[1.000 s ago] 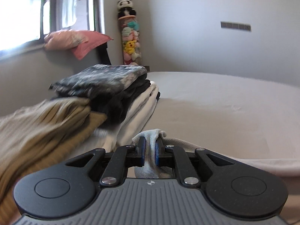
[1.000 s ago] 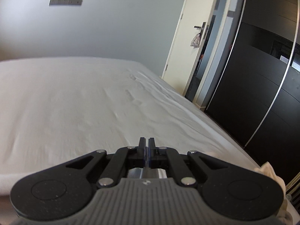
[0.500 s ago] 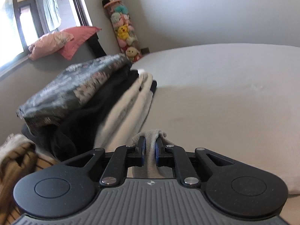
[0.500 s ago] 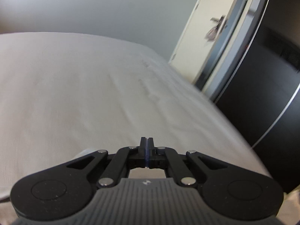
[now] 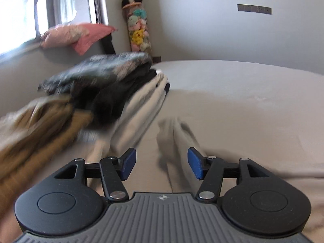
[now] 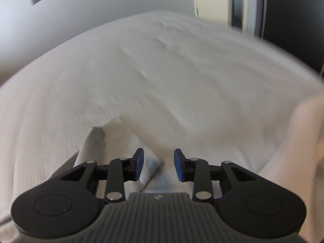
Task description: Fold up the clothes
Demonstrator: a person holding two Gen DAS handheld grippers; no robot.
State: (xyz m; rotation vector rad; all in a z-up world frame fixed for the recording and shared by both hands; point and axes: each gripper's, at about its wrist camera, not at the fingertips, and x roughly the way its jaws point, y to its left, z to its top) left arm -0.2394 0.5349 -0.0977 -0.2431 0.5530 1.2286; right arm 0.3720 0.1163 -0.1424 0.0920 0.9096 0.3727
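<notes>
The pale beige garment (image 5: 174,133) lies on the bed (image 5: 243,105), rumpled into a soft ridge just beyond the left gripper (image 5: 161,163), whose jaws are opening wide with nothing pressed between them. Its folded corner (image 6: 97,141) lies under the right gripper (image 6: 159,165); those jaws are opening too, clear of the cloth. A stack of folded clothes (image 5: 113,85) sits far left.

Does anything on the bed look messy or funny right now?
A little. The stack of folded clothes leans, its dark patterned top piece sticking out sideways over the brown garment. In front of the left gripper, whose jaws are opening, a light grey garment lies bunched in a ridge on the bed, not flat.
</notes>
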